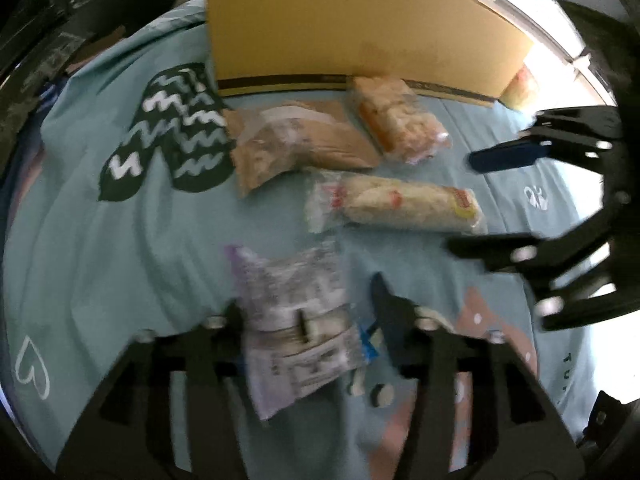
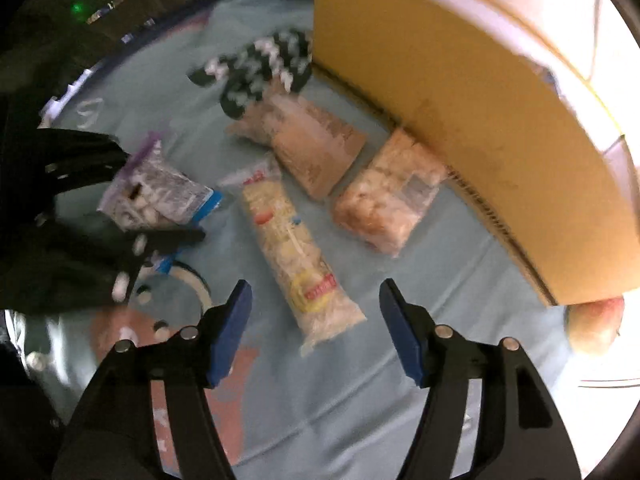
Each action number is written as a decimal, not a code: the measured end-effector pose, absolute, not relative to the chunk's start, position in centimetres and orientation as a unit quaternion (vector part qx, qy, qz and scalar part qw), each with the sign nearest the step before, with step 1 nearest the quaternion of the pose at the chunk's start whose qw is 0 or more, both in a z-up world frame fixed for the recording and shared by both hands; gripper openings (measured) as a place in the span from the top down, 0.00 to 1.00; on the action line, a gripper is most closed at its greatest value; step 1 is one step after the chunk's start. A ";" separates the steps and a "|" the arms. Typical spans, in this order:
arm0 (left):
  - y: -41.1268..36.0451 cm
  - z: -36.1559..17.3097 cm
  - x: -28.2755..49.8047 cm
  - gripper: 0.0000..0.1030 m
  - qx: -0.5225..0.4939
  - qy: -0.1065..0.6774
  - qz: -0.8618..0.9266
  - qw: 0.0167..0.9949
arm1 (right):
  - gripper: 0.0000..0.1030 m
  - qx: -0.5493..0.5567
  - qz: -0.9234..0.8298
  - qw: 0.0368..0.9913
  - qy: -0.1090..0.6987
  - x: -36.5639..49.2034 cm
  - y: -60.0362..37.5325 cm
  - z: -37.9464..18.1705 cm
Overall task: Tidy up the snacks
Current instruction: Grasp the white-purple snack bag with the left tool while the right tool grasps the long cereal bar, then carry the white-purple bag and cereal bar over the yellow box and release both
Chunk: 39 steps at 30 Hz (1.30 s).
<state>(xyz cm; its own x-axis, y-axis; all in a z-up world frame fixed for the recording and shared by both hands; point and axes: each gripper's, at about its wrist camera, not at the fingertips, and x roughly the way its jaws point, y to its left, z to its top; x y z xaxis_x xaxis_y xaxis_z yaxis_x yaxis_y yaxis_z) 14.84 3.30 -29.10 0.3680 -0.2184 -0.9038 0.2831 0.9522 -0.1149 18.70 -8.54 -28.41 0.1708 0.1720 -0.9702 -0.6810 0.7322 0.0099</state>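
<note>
Right wrist view: the right gripper (image 2: 316,324) hangs with its blue pads spread apart and nothing pinched, the lower end of a long clear snack tube (image 2: 294,256) lying on the light blue sheet (image 2: 460,320) between and just ahead of them. Left wrist view shows the left gripper (image 1: 312,320) with a purple-edged clear packet (image 1: 296,320) between its fingers, though blur hides whether the pads press it. Beyond lie a tan pouch (image 1: 296,140) and an orange-tinted bag (image 1: 400,120), both near a yellow cardboard box (image 1: 360,28).
</note>
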 end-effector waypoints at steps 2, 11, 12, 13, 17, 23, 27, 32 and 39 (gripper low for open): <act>2.8 -29.1 14.8 0.54 0.042 0.542 -0.152 0.826 | 0.60 -0.218 0.293 0.720 0.590 18.7 -8.1 -29.1; 4.2 -25.5 13.3 0.77 -0.025 0.503 -0.200 0.841 | 0.66 -0.048 0.318 0.738 0.593 16.4 -13.6 -24.5; 4.2 -25.2 13.1 0.77 -0.028 0.501 -0.204 0.841 | 0.66 -0.027 0.316 0.742 0.591 16.1 -14.2 -24.0; 4.4 -24.9 13.3 0.77 -0.030 0.498 -0.207 0.841 | 0.66 0.002 0.313 0.747 0.586 15.7 -15.4 -23.2; 3.7 -22.7 13.3 0.77 -0.037 0.476 -0.224 0.850 | 0.66 0.043 0.308 0.764 0.565 14.6 -17.5 -21.2; 2.2 -19.1 14.1 0.77 -0.036 0.444 -0.248 0.860 | 0.66 0.072 0.292 0.798 0.521 13.6 -21.8 -16.3; 1.6 -16.9 14.5 0.77 -0.036 0.423 -0.260 0.867 | 0.66 0.083 0.285 0.820 0.489 14.6 -23.0 -13.6; 1.1 -13.7 15.2 0.77 -0.039 0.396 -0.260 0.880 | 0.66 0.092 0.270 0.846 0.450 16.1 -23.0 -10.5; 0.8 -8.2 19.7 0.77 -0.055 0.347 -0.242 0.905 | 0.66 0.091 0.255 0.872 0.409 18.5 -23.8 -6.4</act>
<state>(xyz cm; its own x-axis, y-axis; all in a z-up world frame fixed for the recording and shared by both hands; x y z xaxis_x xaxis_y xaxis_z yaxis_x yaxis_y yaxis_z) 19.67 0.79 -8.16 0.6426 -0.4750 -0.6012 0.3990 0.8773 -0.2667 18.47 -23.85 -6.40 0.5360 0.5188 -0.6660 -0.3707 0.8534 0.3664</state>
